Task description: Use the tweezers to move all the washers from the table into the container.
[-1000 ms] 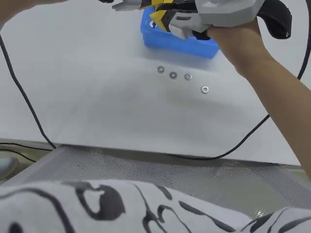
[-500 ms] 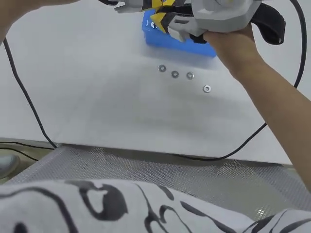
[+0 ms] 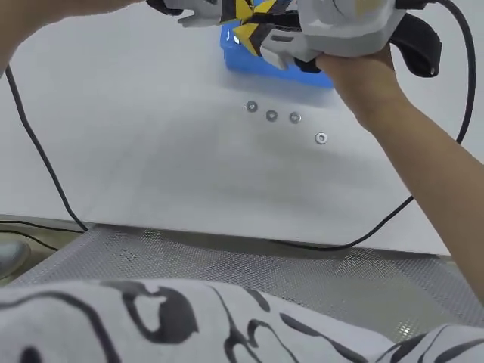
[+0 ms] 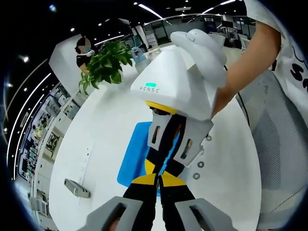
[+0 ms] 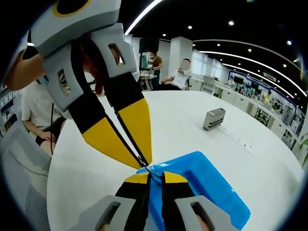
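Noting four washers [image 3: 271, 115] lying on the table [image 3: 151, 151], at 6 o'clock from the container [image 3: 236, 62]. Left gripper [image 4: 159, 177] is clenched on the tweezers [image 5: 129, 138]; right gripper [image 5: 152, 177] pinches their tips above the container. Judged: washers are light, thin and slick, so you should nip each across its rim.

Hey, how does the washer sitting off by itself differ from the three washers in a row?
The lone washer lies apart, farther from the blue container and nearer the person; the three washers lie closer to it. The three washers form a tight line, while the lone washer has no close neighbour. All four are small silver rings lying flat on the white table, outside the container.
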A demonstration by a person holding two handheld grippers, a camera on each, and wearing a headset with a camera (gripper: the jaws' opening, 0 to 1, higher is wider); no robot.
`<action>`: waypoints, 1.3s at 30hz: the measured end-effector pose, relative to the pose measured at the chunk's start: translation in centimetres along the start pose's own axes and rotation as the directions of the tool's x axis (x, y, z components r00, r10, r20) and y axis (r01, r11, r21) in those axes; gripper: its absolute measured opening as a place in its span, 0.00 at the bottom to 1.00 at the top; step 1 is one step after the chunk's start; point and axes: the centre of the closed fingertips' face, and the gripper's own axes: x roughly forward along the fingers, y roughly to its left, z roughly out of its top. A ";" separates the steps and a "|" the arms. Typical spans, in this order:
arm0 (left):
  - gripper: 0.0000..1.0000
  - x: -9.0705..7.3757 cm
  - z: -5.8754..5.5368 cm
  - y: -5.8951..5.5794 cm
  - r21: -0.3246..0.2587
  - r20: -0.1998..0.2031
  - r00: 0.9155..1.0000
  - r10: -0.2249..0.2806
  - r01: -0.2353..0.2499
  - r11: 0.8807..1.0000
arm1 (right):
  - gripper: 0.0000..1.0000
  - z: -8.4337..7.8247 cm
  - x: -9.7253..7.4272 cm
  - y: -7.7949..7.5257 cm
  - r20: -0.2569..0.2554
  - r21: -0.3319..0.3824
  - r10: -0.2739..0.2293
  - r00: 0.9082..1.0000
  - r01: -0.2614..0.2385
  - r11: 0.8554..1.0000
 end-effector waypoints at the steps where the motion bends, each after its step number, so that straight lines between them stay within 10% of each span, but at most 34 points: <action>1: 0.00 0.0 0.0 -0.1 -0.001 0.000 1.000 -0.002 0.002 1.000 | 0.05 0.0 -0.1 0.1 0.000 0.000 -0.001 1.000 0.001 1.000; 39: 0.00 -0.3 0.6 -2.7 -0.041 0.012 0.999 -0.046 0.046 0.998 | 0.04 -0.5 -1.2 2.3 0.004 0.021 0.021 1.000 -0.021 1.000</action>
